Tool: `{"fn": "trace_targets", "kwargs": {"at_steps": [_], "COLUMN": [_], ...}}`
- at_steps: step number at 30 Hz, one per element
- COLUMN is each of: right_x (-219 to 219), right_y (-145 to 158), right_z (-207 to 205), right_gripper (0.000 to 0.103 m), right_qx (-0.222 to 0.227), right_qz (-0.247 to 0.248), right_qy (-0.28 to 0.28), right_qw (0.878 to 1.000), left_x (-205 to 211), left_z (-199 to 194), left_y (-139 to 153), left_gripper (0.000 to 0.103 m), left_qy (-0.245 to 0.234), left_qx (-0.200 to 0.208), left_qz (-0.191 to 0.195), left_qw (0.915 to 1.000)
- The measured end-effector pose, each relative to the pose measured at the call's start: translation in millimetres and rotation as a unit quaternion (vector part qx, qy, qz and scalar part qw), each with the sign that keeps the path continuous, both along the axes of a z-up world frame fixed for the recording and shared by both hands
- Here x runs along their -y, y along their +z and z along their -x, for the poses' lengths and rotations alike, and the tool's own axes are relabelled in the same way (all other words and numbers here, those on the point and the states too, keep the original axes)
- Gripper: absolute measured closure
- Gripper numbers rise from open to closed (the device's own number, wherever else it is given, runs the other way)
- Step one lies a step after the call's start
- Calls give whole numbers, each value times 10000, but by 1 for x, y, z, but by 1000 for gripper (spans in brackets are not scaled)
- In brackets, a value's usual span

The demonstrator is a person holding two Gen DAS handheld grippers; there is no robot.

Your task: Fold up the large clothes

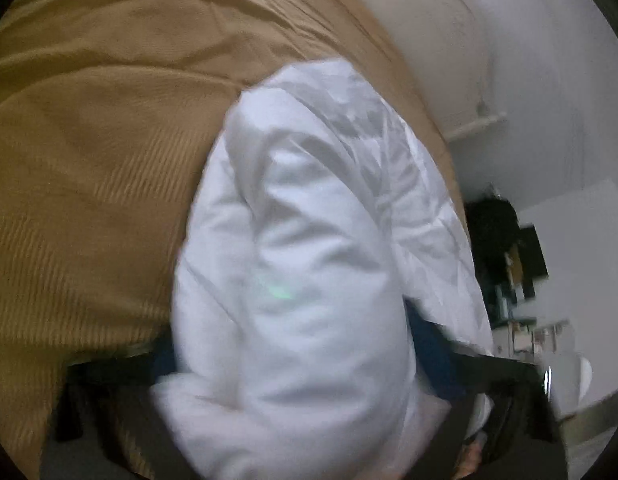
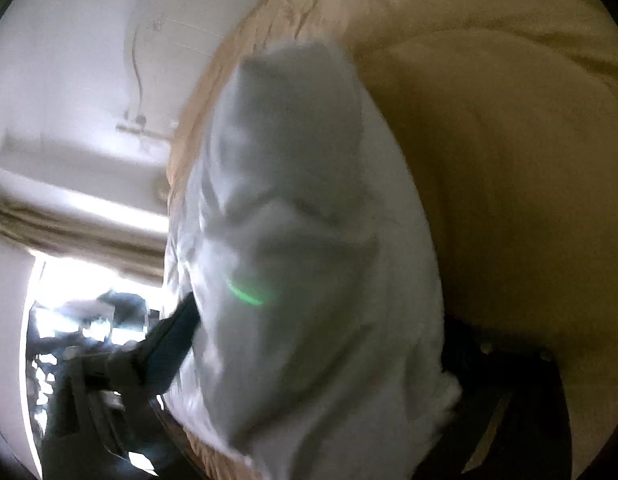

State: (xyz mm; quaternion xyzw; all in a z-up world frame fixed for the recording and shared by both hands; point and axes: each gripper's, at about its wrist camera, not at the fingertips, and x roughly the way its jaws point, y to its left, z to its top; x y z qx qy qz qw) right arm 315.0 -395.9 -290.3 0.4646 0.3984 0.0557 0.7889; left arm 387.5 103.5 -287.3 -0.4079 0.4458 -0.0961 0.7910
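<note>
A large white garment hangs bunched in front of the left wrist camera, over a tan bedspread. My left gripper is shut on the white garment; its dark fingers show on either side of the cloth. In the right wrist view the same white garment fills the middle. My right gripper is shut on it, with a dark finger at its left and another at its right. The frames are blurred by motion.
The tan bedspread covers the bed. A white wall with a cable stands beyond the bed. Dark clutter sits by the wall. A bright window with a curtain is at the left in the right wrist view.
</note>
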Motion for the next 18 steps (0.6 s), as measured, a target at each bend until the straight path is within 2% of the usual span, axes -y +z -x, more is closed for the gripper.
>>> {"fn": "trace_targets", "kwargs": {"at_steps": [1,3,4,6,9,13,14,16,17,18], "right_x": [1,1,-1,-7,-11,1,3,3,4,8], "right_y": [5,19,26,44,62,64,57,37,23,6], "right_z": [1,5,6,14,37,100,118,145,155,161], "right_gripper": [42,56,61,64,65,65,65,57,54,45], "right_qx": [69,228,264,340,460,208,92,-180,-317,-465], "right_qz": [-14,-27,4,65,-64,-297,-385,-490,-521,-565], "right_qy": [46,153,202,271,363,646,675,663,637,546], "right_qw": [10000,9996,9994,9990,9983,9972,9969,9964,9961,9958], "left_x": [0,2,4,6,-6,-17,-19,-25,-31,-37], "left_z": [-4,-3,0,13,55,122,139,164,169,174], "left_y": [1,14,19,35,52,56,50,30,12,3], "left_gripper": [46,61,63,67,67,66,64,48,35,35], "left_qy": [19,38,30,26,-11,-166,-185,-175,-106,-73], "left_qx": [-23,34,54,142,125,-141,-221,-386,-547,-576], "left_qz": [101,3,-95,-187,-53,43,21,-22,118,442], "left_qw": [9999,10000,9999,9997,9999,9998,9996,9991,9984,9973]}}
